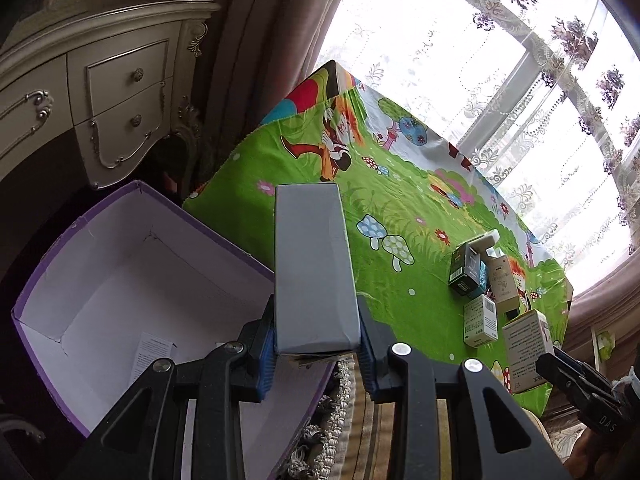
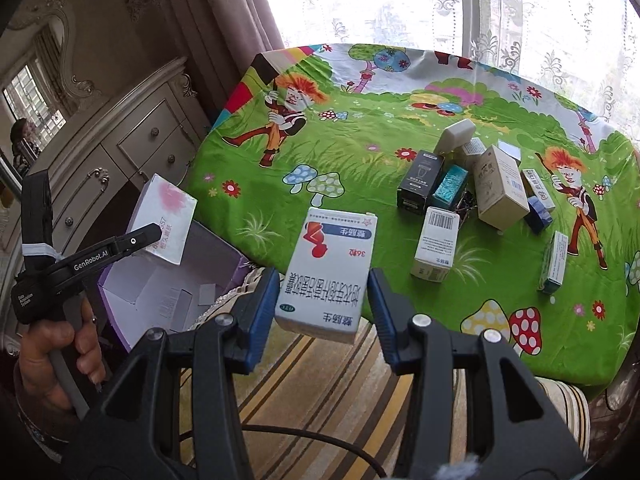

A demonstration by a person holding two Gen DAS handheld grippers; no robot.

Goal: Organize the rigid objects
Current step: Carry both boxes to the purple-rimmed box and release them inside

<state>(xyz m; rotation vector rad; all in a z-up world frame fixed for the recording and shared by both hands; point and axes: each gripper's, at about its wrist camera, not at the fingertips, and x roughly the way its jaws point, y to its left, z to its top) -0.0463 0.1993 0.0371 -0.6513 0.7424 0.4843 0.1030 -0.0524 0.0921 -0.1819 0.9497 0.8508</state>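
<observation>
My left gripper [image 1: 316,344] is shut on a long pale box [image 1: 314,268], held out over the rim of an open purple carton [image 1: 120,280] with a white inside. From the right wrist view that same box [image 2: 164,220] is white with a pink blotch and hangs above the purple carton [image 2: 180,292] in the left gripper [image 2: 140,240]. My right gripper [image 2: 324,308] is shut on a white medicine box [image 2: 332,272] with a red figure and blue band, in the air at the table's near edge. Several small boxes [image 2: 480,192] stand clustered on the green cartoon tablecloth [image 2: 360,140].
A cream dresser [image 1: 120,92] stands behind the purple carton, with brown curtains and a bright lace-curtained window beyond the table. A striped, fringed fabric [image 2: 320,380] lies below the grippers. A hand [image 2: 52,344] grips the left gripper's handle. A sheet of paper [image 1: 152,352] lies in the carton.
</observation>
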